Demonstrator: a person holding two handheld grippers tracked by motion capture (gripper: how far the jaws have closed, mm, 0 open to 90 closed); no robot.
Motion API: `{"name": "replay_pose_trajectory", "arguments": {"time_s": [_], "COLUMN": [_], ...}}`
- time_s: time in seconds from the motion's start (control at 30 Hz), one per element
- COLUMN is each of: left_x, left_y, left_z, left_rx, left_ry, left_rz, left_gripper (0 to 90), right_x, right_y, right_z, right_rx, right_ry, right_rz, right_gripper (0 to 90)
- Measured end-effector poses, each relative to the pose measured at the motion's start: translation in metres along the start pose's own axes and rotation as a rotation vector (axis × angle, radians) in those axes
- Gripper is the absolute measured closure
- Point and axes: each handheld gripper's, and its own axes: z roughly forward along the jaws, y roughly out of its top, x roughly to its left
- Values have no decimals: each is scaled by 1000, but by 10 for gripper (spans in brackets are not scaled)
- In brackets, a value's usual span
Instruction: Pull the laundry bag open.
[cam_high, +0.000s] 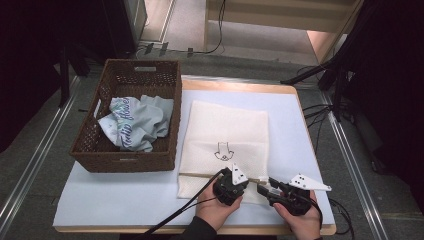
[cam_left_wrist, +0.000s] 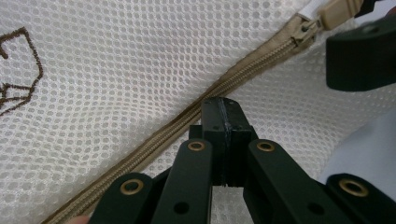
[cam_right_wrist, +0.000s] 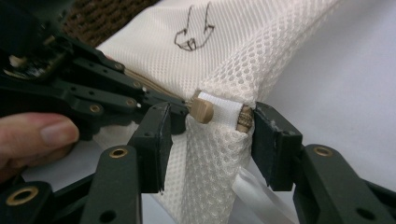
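Two grippers work the mesh laundry bag (cam_high: 225, 135): our left gripper (cam_left_wrist: 225, 122) is clamped shut on the fabric beside the zipper (cam_left_wrist: 187, 116), anchoring it. Our right gripper (cam_right_wrist: 208, 135) stands half open around the bag's corner, the zipper pull (cam_right_wrist: 201, 111) just ahead between its jaws, not yet pinched.

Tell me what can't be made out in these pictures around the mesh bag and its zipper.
- High view: the zipper pull is hidden between the left tool and right tool; the print on the cloth in the basket is folded, only partly readable.
- Left gripper view: whether the shut jaws pinch the zipper or only mesh; they cover it.
- Right gripper view: whether the pads touch the mesh bag; its lower part is cut off.
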Motion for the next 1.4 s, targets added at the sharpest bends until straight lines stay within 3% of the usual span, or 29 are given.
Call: {"name": "replay_pose_trajectory", "arguments": {"time_s": [0.17, 0.4, 0.93, 1.4], "left_x": [0, 1, 1, 1], "left_y": [0, 0, 0, 0], "left_z": [0, 0, 0, 0], "left_rx": [3, 4, -2, -2], "left_ry": [1, 1, -2, -1], "left_rz": [-1, -3, -11, -12], "left_gripper": [896, 894, 886, 878], "right_x": [-2, -4, -6, -10], "right_y": [-3, -4, -7, -13], "right_z": [2, 0, 2, 1], "right_rx": [34, 26, 61, 93], "right_ry": [-13, -20, -32, -48], "right_rz": [5, 18, -8, 12], "right_gripper": [515, 580, 593, 610]}}
